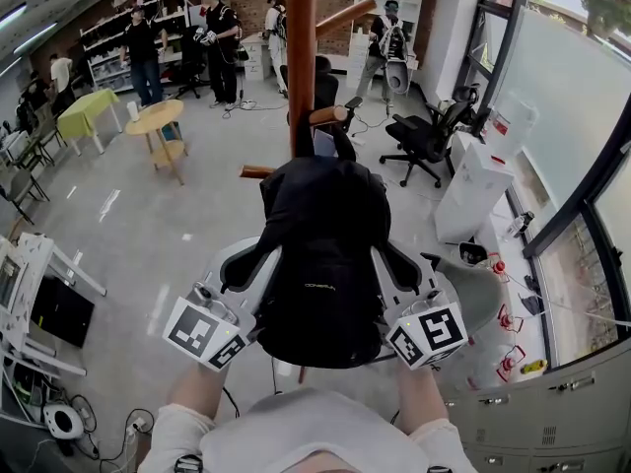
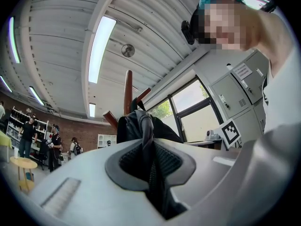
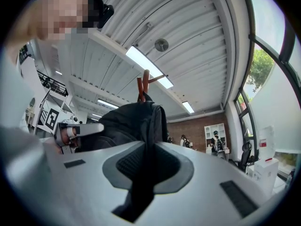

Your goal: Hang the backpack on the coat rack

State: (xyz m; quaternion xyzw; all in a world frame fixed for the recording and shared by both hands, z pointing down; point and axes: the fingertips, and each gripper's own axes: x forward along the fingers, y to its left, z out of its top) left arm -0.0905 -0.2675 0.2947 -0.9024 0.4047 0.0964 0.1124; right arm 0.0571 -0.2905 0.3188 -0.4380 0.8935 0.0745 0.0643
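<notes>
A black backpack (image 1: 320,259) hangs in front of the brown wooden coat rack (image 1: 301,57), its top against the pole near the lower pegs. My left gripper (image 1: 258,264) is shut on a black strap at the pack's left side, and that strap (image 2: 146,140) runs up between the jaws to the backpack (image 2: 136,126). My right gripper (image 1: 386,264) is shut on the right-hand strap (image 3: 149,161), with the backpack (image 3: 127,124) filling the view beyond. The rack's pole and pegs (image 3: 143,86) rise above the pack. Whether the pack's loop sits on a peg is hidden.
Behind the rack stand black office chairs (image 1: 424,136), a round yellow table (image 1: 158,121) and several people by shelves. A white cabinet (image 1: 473,190) and windows line the right. Grey lockers (image 1: 552,402) are near right, a white frame (image 1: 39,294) at near left.
</notes>
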